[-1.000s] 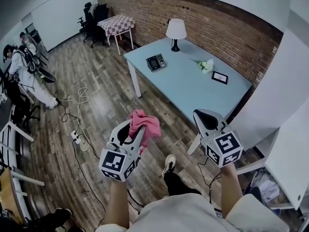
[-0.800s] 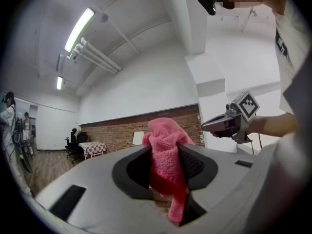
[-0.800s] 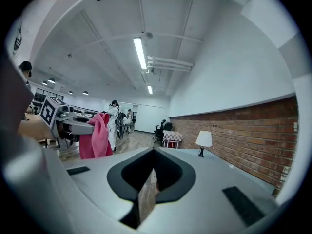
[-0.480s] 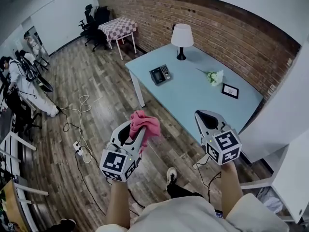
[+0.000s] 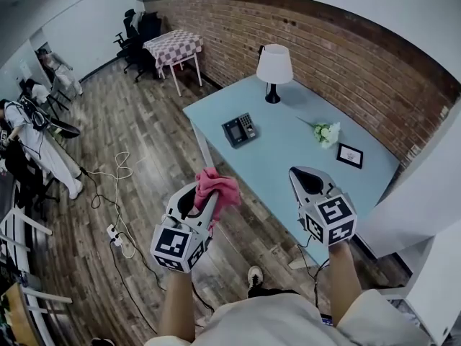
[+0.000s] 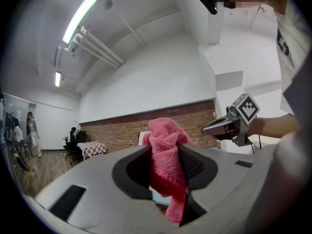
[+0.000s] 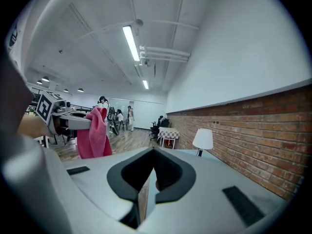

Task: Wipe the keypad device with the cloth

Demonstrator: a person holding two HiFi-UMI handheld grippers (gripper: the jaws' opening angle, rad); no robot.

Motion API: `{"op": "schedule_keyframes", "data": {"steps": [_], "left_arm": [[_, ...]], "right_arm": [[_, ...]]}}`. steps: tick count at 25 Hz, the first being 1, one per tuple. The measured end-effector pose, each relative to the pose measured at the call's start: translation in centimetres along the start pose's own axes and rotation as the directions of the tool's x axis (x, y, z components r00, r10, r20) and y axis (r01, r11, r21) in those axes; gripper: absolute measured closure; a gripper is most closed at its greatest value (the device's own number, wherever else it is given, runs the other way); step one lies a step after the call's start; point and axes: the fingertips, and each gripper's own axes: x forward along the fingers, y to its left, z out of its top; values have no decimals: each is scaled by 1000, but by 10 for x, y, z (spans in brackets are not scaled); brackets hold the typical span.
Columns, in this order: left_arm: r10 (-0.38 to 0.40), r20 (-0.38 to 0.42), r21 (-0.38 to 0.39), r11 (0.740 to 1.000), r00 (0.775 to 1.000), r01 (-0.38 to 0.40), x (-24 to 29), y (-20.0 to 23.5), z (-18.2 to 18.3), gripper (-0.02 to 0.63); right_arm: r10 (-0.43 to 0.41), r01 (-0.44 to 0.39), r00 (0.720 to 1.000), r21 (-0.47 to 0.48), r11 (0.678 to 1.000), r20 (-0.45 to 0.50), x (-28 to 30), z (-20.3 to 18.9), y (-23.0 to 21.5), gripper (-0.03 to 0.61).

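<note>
A black keypad device (image 5: 239,130) lies on the light blue table (image 5: 281,161), near its left end. My left gripper (image 5: 205,193) is held in the air short of the table, shut on a pink cloth (image 5: 215,188) that bunches out past its jaws. The same pink cloth (image 6: 166,169) fills the gap in the left gripper view. My right gripper (image 5: 308,181) hovers over the table's near edge, jaws shut with nothing between them. Seen from the right gripper, the left gripper (image 7: 80,118) holds the cloth (image 7: 95,135) hanging.
On the table stand a white lamp (image 5: 274,66), a small flower bunch (image 5: 327,132) and a picture frame (image 5: 350,156). A brick wall (image 5: 338,56) runs behind. A checkered table (image 5: 174,46) and chairs stand far back. Cables (image 5: 115,186) lie on the wood floor; people stand at the left.
The table and keypad device have shifted lower and nearer in the head view as I walk toward them. Both grippers keep the same pose, the cloth still held.
</note>
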Motion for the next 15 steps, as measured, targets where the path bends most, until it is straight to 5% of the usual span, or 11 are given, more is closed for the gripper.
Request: {"op": "schedule_keyframes", "data": {"steps": [15], "left_arm": [[9,-33,-10,1000,999,-9,75,62,-20,453]], "right_arm": [[0,1,999,16,1000,-51,83,-16,-38,557]]}}
